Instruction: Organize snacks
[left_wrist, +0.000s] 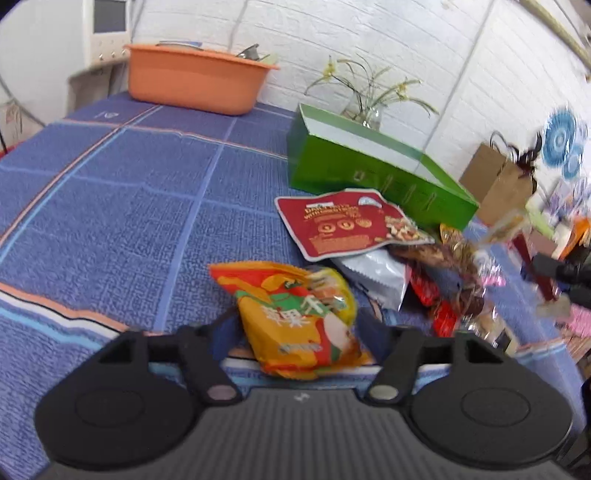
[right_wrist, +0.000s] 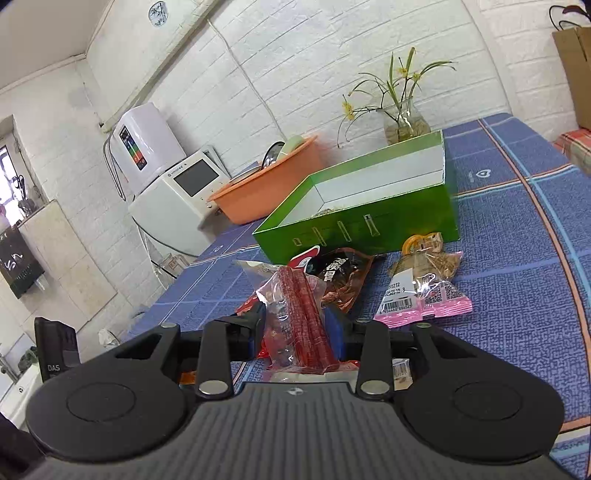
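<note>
An orange snack bag (left_wrist: 299, 314) lies on the blue checked tablecloth (left_wrist: 110, 206) near its front edge, between the fingers of my left gripper (left_wrist: 297, 326), which stand wide and open around it. My right gripper (right_wrist: 295, 325) is shut on a clear packet of red sticks (right_wrist: 299, 306), held above the cloth; it also appears blurred at the right of the left wrist view. An open green box (right_wrist: 369, 221) (left_wrist: 369, 173) stands behind the snack pile. A red pouch (left_wrist: 343, 225) leans by the box, over a silver bag (left_wrist: 376, 273).
A dark brown packet (right_wrist: 343, 277) and a clear, pink-edged packet (right_wrist: 424, 291) lie before the box. An orange basin (left_wrist: 192, 81) holding dishes sits at the table's far end. A glass vase with a plant (right_wrist: 402, 122) stands behind the box, a brown paper bag (left_wrist: 495, 181) beside it.
</note>
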